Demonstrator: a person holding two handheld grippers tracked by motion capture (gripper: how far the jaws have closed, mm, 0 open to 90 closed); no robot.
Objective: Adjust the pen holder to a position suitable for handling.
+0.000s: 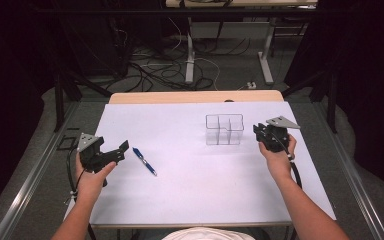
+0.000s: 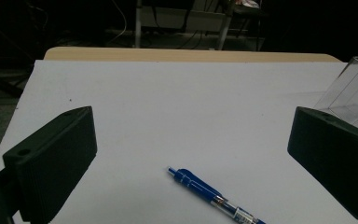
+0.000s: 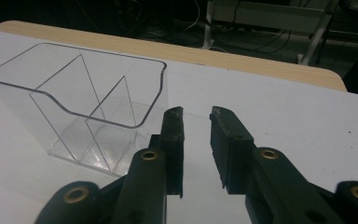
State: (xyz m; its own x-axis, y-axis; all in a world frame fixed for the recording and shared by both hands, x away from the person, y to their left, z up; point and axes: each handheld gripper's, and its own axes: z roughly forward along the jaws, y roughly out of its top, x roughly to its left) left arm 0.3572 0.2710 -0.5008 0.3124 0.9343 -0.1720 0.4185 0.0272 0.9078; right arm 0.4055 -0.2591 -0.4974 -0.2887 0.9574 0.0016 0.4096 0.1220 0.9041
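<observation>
A blue pen [image 1: 144, 161] lies on the white table sheet [image 1: 195, 195], left of centre. My left gripper [image 1: 118, 151] hovers just left of it with its jaws spread wide and nothing between them. In the left gripper view the pen [image 2: 214, 198] lies low between the two jaws of the left gripper [image 2: 192, 126], tip pointing away. A clear divided plastic container [image 1: 224, 129] stands upright at the right of centre. My right gripper [image 1: 259, 132] sits just right of it, apart from it. In the right gripper view the right gripper [image 3: 196, 114] has a narrow gap between its jaws, beside the container [image 3: 84, 107].
A wooden table edge [image 1: 195, 96] runs behind the white sheet. Beyond it are desk legs and loose cables [image 1: 150, 70] on the floor. Metal rails [image 1: 35, 170] flank the table on both sides. The container's corner [image 2: 354, 93] appears at the right in the left gripper view.
</observation>
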